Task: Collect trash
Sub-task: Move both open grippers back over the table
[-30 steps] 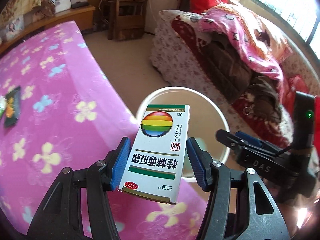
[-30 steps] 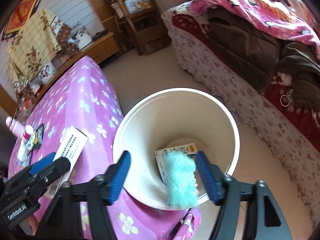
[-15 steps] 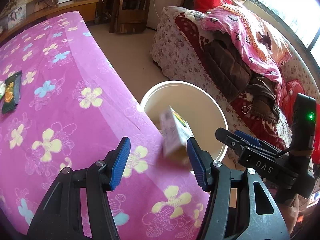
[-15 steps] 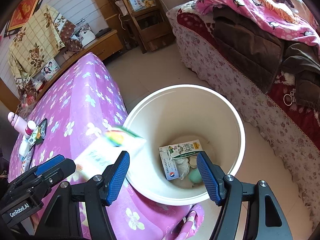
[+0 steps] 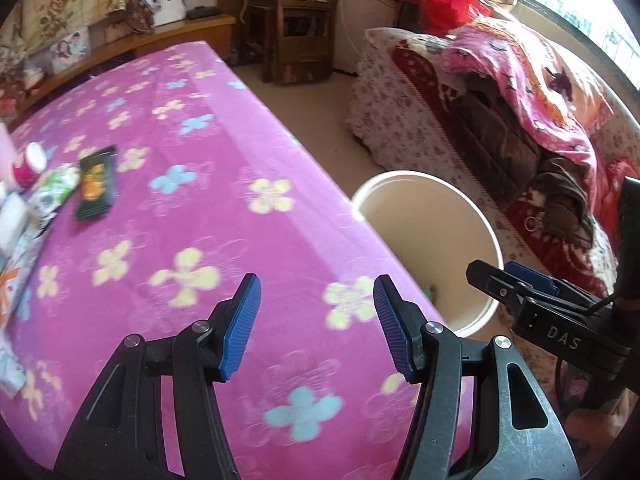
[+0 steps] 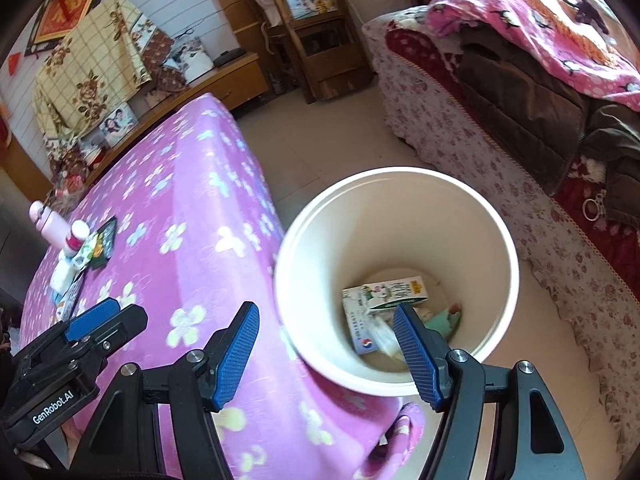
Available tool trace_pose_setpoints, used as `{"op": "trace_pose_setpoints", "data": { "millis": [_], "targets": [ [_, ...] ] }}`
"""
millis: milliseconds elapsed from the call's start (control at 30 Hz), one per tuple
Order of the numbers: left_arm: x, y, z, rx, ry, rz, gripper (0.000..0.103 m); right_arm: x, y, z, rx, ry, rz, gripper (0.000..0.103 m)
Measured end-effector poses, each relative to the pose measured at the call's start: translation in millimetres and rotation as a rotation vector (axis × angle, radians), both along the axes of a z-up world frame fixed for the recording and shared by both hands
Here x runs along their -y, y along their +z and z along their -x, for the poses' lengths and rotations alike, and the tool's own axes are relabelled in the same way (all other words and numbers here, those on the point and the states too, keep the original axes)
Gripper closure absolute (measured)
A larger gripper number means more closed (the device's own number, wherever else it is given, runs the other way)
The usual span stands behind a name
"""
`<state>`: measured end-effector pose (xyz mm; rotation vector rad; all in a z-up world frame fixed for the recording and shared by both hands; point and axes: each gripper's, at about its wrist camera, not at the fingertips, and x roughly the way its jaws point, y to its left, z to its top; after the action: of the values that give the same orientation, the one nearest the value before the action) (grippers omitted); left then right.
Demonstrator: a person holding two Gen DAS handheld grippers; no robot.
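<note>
A white bin (image 6: pixel 492 216) stands on the floor against the corner of the pink flowered table (image 6: pixel 180 216); it also shows in the left wrist view (image 5: pixel 476 216). Inside it lie a white and green box (image 6: pixel 394 292), another carton (image 6: pixel 362 332) and other scraps. My left gripper (image 5: pixel 316 326) is open and empty above the table's near corner. My right gripper (image 6: pixel 326 354) is open and empty over the bin's near rim. More trash lies at the table's far left: a black wrapper (image 5: pixel 96 184), a green and white packet (image 5: pixel 52 192) and white papers (image 5: pixel 16 236).
A pink bottle (image 6: pixel 50 224) and a small pink-capped jar (image 6: pixel 76 238) stand by the wrappers. A bed with pink blankets (image 5: pixel 520 80) is to the right. A wooden shelf unit (image 5: pixel 296 24) and a low cabinet (image 5: pixel 160 36) stand at the back. Tiled floor (image 6: pixel 316 136) lies between.
My left gripper let go of the white box with the rainbow mark; it fell into the bin. The left gripper swung left over the table. A turquoise item also dropped into the bin.
</note>
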<state>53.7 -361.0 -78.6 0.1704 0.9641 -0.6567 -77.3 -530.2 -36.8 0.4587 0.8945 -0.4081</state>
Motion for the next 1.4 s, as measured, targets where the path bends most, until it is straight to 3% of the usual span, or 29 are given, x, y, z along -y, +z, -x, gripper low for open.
{"op": "trace_pose_setpoints", "data": {
  "millis": [467, 933, 1167, 1400],
  "targets": [
    [-88.7, 9.1, -11.3, 0.035, 0.168, -0.005, 0.046, -75.5, 10.0, -37.3, 0.008, 0.141, 0.053, 0.035],
    [-218.0, 17.1, -5.1, 0.099, 0.328, -0.031, 0.046, -146.5, 12.3, -75.8, 0.008, 0.281, 0.07, 0.035],
    [-287.4, 3.7, -8.6, 0.037, 0.38, -0.003, 0.042, -190.2, 5.7, -99.7, -0.001, 0.378, 0.069, 0.032],
    [-305.3, -14.8, -29.0, -0.014, 0.442, 0.019, 0.04, -232.5, -4.0, -125.3, -0.02, 0.476, 0.052, 0.032]
  ]
}}
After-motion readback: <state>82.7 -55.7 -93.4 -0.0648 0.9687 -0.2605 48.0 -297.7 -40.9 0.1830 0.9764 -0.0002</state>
